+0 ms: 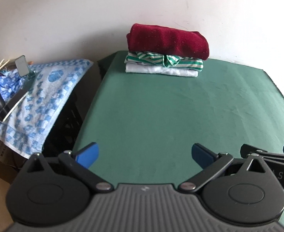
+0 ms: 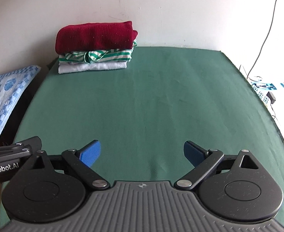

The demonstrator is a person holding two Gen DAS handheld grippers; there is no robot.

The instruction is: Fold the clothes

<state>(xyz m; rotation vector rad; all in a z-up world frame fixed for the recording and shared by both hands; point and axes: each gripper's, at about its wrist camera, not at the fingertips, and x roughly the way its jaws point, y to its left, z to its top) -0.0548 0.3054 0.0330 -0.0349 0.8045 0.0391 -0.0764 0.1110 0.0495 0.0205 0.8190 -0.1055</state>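
Worktop (image 2: 161,106), covered in green cloth, fills both wrist views and lies bare across its middle, presumably kept free as the folding area. At about eleven o'clock in the right wrist view, hard against the back wall, stands a stack of folded clothes: a red sweater (image 2: 95,35) on top, a green-striped shirt (image 2: 103,56) beneath it, and a white garment (image 2: 91,67) at the bottom; the stack sits at the far edge, seemingly so that finished pieces stay out of the way. A blue-patterned towel (image 1: 45,100) drapes a dark crate at nine o'clock, beside the worktop and apart from the stack. No unfolded garment is visible. The left hand-held gripper (image 1: 144,155) and right hand-held gripper (image 2: 142,152) hover side by side at six o'clock, both spread wide and holding nothing, probably poised between garments.
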